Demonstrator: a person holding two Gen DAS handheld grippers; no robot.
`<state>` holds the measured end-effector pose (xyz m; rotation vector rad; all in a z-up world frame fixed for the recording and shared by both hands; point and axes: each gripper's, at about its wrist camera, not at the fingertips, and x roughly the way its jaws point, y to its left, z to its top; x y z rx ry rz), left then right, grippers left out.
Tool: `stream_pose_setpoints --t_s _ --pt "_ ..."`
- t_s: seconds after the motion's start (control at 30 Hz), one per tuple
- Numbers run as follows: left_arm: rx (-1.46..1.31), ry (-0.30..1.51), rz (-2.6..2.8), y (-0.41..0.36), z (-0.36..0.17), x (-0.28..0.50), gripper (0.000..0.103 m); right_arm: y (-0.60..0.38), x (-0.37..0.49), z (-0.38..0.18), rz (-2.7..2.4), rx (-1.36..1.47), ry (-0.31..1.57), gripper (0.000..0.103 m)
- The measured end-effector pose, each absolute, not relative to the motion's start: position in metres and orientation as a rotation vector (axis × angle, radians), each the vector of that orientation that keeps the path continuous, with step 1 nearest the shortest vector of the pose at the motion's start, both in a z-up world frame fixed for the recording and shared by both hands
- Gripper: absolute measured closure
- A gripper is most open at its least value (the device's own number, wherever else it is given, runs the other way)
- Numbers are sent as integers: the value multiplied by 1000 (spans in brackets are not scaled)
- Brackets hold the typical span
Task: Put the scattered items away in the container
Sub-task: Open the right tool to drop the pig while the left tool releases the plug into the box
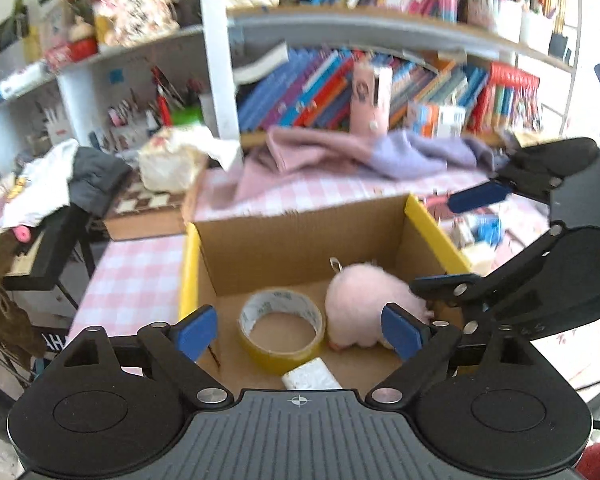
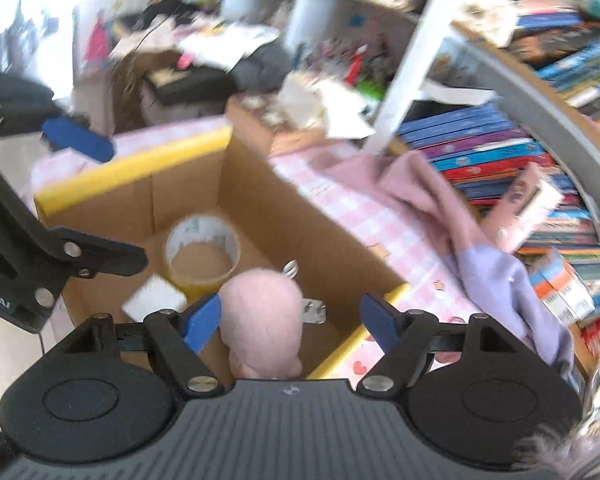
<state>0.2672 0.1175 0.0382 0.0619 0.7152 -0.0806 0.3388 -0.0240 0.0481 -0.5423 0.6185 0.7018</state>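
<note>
Crowded bookshelves [image 1: 380, 88] fill the top of both views, above a table in a pink checked cloth [image 1: 132, 280] with a pink and lilac garment [image 1: 380, 152] heaped along its far edge. At the centre of the left wrist view sits an open cardboard box with yellow-edged flaps [image 1: 300, 240]; inside it lie a roll of yellow tape [image 1: 282, 330], a fluffy pink plush toy [image 1: 364, 304] with a metal ring, and a small white block [image 1: 310, 376] at the bottom edge. The left gripper [image 1: 300, 330] hangs over the box with its blue pads spread wide and nothing between them. The right gripper [image 2: 290, 324] also stands open above the box; the plush sits in the gap below it, but the pads do not press on it. Each tool shows at the side of the other's view. Judging by this, a drop into the box looks just finished. The next move likely calls for finding a loose item still on the table, such as the small things at the right of the left wrist view, too blurred to name.
</note>
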Motion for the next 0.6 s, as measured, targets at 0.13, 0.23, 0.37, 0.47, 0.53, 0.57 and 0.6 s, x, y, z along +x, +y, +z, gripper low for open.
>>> stream_pose_setpoints --t_s 0.13,0.23,0.37,0.47,0.53,0.57,0.6 --pt "24 651 -54 120 50 247 12 -41 320 67 626 -443 560 27" --pt "-6 600 -35 118 56 229 12 -54 302 77 559 -376 529 29" --pt "-40 533 -10 118 60 202 9 -71 274 84 451 -284 505 29" --pt "-63 504 6 121 61 183 8 -82 247 86 371 -237 472 29" --pt "-77 495 13 122 62 170 8 -89 229 87 327 -203 462 29" --pt "-82 490 15 123 62 163 8 -93 219 87 311 -184 459 29" --pt "-86 485 17 124 62 156 8 -97 209 86 294 -169 456 29"
